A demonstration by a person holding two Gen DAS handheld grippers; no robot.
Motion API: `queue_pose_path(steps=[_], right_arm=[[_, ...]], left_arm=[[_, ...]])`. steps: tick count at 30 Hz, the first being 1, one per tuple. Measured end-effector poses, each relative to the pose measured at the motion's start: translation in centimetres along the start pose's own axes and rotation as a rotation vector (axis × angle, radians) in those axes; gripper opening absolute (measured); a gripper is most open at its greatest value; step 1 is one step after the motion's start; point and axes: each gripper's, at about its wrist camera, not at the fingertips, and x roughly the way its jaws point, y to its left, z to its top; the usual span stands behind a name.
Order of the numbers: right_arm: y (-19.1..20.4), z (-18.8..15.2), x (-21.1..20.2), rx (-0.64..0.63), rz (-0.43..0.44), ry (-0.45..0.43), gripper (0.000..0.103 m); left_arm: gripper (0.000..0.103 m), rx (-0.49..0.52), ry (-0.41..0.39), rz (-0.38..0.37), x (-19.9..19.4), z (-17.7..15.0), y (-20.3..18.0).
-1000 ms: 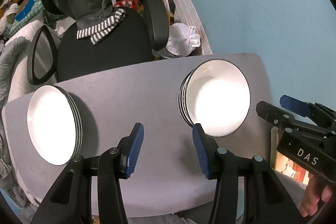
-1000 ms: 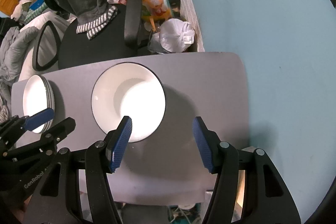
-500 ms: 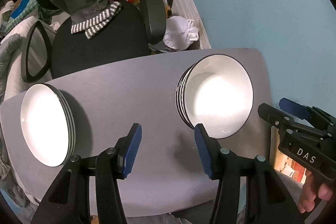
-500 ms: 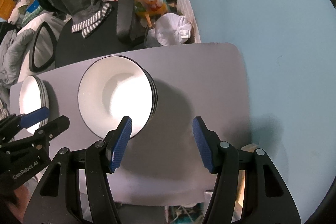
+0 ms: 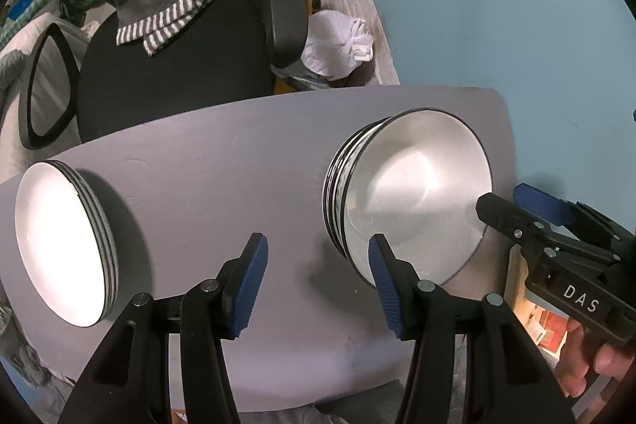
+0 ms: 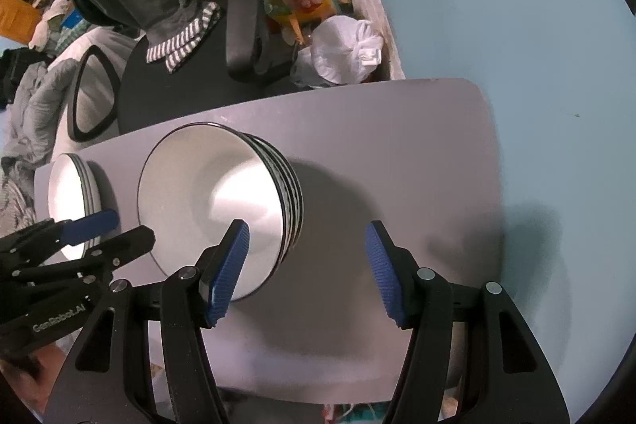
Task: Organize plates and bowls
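Note:
A stack of white bowls with black rims [image 5: 413, 193] stands on the right part of the grey table [image 5: 222, 177]. A stack of white plates [image 5: 59, 241] lies at the table's left end. My left gripper [image 5: 318, 241] hangs open over the bare table between the two stacks, nothing between its fingers. My right gripper [image 6: 307, 227] is open above the right edge of the bowls [image 6: 206, 193], its left finger over the rim and the right one over bare table. The plates [image 6: 65, 193] and the left gripper [image 6: 135, 225] show at the left of the right wrist view.
Behind the table stands a black office chair [image 5: 171, 58] with a grey garment draped on it. A white plastic bag [image 5: 338, 42] lies beside it against the blue wall [image 5: 497, 6]. A hand [image 5: 588, 356] holds the right gripper past the table's right edge.
Both grippers have sunk toward the table, so the bowls and plates look larger. The right gripper has shifted rightward off the bowls' middle. Both stay open.

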Motion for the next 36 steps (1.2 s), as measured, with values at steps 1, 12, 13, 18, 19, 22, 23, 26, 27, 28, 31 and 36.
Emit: queue_pose_path(steps=[1,12,13,18,19,22,23,26,27,28,31,36], right_arm=[[-0.1,0.1,0.3,0.000,0.010,0.003,0.060],[-0.4,1.6,3.2,0.008,0.071,0.055,0.060],[-0.4,1.8,3.5,0.006,0.075,0.059,0.060],[-0.6,2.0,4.7,0.008,0.074,0.088,0.060],[-0.7,2.1,5.0,0.007,0.077,0.092,0.060],[-0.7,2.3,5.5,0.006,0.077,0.104,0.060],[-0.7,2.3,5.7,0.005,0.078,0.108,0.060],[-0.8,2.4,5.9,0.003,0.098,0.113,0.060],[-0.9,2.5,5.9,0.001,0.104,0.114,0.060],[-0.9,2.5,5.9,-0.002,0.111,0.113,0.060],[-1.1,2.6,6.1,-0.003,0.125,0.115,0.060],[-1.5,2.6,6.4,0.017,0.159,0.133,0.060]], left_arm=[[0.054,-0.002,0.005,-0.002,0.2,0.1,0.0],[0.054,-0.018,0.040,-0.010,2.2,1.2,-0.3],[0.054,-0.020,0.043,-0.011,2.4,1.2,-0.3],[0.054,-0.041,0.063,-0.038,3.3,1.4,-0.2],[0.054,-0.045,0.068,-0.043,3.5,1.5,-0.2],[0.054,-0.064,0.077,-0.058,4.1,1.8,-0.1],[0.054,-0.070,0.080,-0.061,4.2,1.9,-0.1],[0.054,-0.082,0.087,-0.069,4.5,2.2,0.0],[0.054,-0.084,0.088,-0.071,4.6,2.2,0.0],[0.054,-0.085,0.087,-0.072,4.6,2.3,0.0],[0.054,-0.091,0.082,-0.072,4.8,2.4,0.2],[0.054,-0.117,0.099,-0.079,5.3,2.2,0.6]])
